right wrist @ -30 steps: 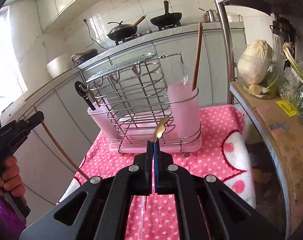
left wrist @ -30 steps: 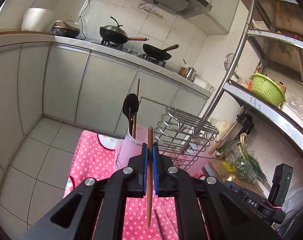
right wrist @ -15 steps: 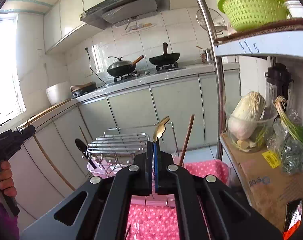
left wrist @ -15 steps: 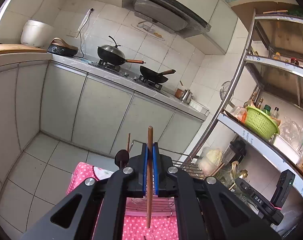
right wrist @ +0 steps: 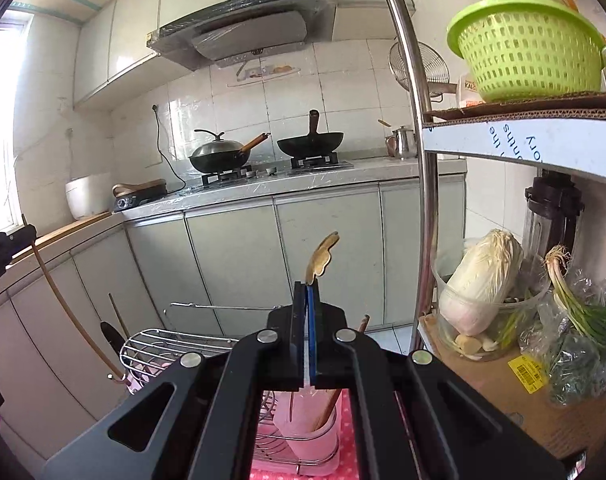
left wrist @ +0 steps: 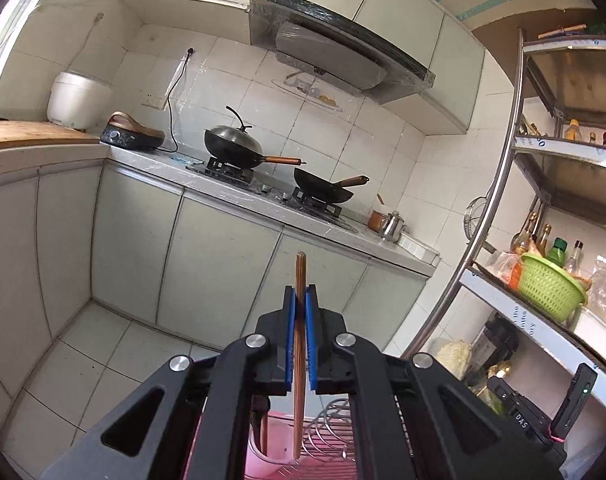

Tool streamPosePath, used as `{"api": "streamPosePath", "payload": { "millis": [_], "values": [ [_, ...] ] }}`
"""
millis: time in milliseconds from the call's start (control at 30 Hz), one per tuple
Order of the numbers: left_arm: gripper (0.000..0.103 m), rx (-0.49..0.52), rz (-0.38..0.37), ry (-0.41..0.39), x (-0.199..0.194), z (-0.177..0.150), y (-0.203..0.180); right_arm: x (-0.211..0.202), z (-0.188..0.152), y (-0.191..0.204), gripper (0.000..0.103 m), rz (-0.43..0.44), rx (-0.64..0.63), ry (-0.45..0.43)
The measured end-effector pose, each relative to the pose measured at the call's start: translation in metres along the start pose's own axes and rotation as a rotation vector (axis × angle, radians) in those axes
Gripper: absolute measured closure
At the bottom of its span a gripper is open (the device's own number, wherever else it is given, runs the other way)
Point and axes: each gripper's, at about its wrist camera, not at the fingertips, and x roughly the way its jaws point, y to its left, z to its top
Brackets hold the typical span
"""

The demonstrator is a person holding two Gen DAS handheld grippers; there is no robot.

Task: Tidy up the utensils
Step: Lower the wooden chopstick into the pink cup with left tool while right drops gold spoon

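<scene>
Utensils held number two: one thin brown wooden chopstick (left wrist: pixel 300 320) stands upright between the blue pads of the left gripper (left wrist: pixel 300 300), whose jaws are closed tight on it, and one gold metal spoon (right wrist: pixel 321 258) sticks up from the right gripper (right wrist: pixel 305 304), also clamped shut on its handle. Below, one silver wire rack (right wrist: pixel 175 346) carries pink plastic cups; the cup (right wrist: pixel 307 420) under the right gripper holds one wooden stick (right wrist: pixel 331 400). One black spoon (right wrist: pixel 110 332) and one more wooden stick (right wrist: pixel 118 320) stand at the rack's left end. Only the right wrist view shows the rack well, one cabbage (right wrist: pixel 479 280) in a clear bowl, and the other gripper with its long curved chopstick. Only the left wrist view shows bottles (left wrist: pixel 559 248) on the shelf.
</scene>
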Motion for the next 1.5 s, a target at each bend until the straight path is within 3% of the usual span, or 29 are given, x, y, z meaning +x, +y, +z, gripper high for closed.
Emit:
{"api": "streamPosePath", "payload": {
  "millis": [233, 767, 1167, 1333, 1400, 1500],
  "values": [
    [0.099, 0.075, 0.038, 0.027, 0.025, -0.027, -0.002, 0.02, -0.024, 0.002, 0.101, -0.029, -0.032, 0.043],
    [0.099, 0.087, 0.045, 0.205, 0.057, -0.1, 0.009, 0.025, -0.074, -0.001, 0.101, -0.019, 0.019, 0.152],
    [0.098, 0.059, 0.068, 0.216, 0.057, -0.11, 0.017, 0.038, -0.09, -0.013, 0.101, -0.002, 0.06, 0.229],
    [0.087, 0.038, 0.078, 0.196, 0.052, -0.107, 0.02, 0.042, -0.092, -0.018, 0.101, 0.008, 0.079, 0.251],
    [0.074, 0.033, 0.075, 0.188, 0.049, -0.106, 0.02, 0.044, -0.093, -0.018, 0.101, 0.013, 0.076, 0.273],
    [0.064, 0.019, 0.072, 0.18, 0.045, -0.103, 0.021, 0.047, -0.096, -0.017, 0.101, 0.017, 0.076, 0.297]
  ]
}}
